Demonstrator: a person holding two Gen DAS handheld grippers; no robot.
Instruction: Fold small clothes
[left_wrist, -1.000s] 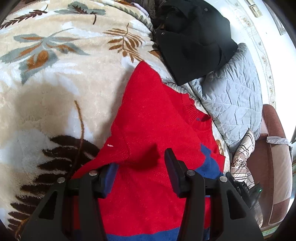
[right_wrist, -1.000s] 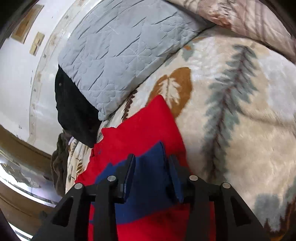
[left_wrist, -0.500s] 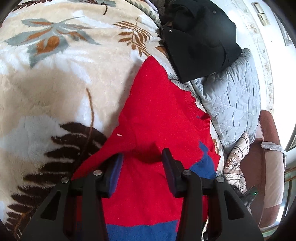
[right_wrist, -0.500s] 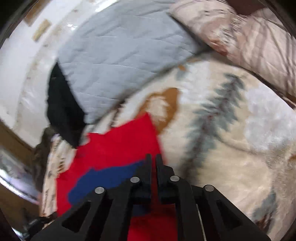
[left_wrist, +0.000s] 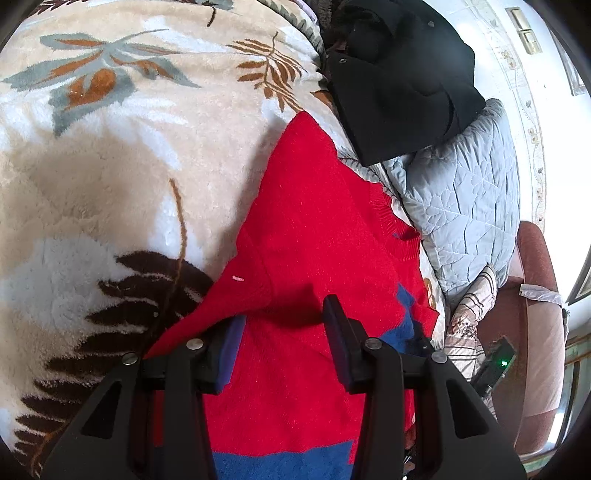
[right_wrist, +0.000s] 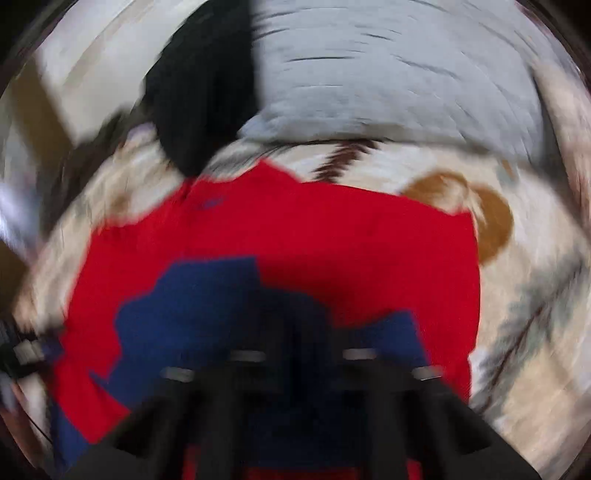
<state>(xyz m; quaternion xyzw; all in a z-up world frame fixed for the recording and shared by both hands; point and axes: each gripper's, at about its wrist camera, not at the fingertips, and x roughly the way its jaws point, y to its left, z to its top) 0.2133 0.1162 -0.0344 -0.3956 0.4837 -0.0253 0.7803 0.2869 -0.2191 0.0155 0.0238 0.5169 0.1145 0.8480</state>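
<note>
Now left claw (left_wrist: 280, 325) w/ jaws apart over red sweater (left_wrist: 314, 229), lower centre; right claw (right_wrist: 299, 332) closed, blurred.

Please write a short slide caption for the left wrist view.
Left gripper over a red sweater on a leaf-patterned blanket, black garment beyond.
</note>
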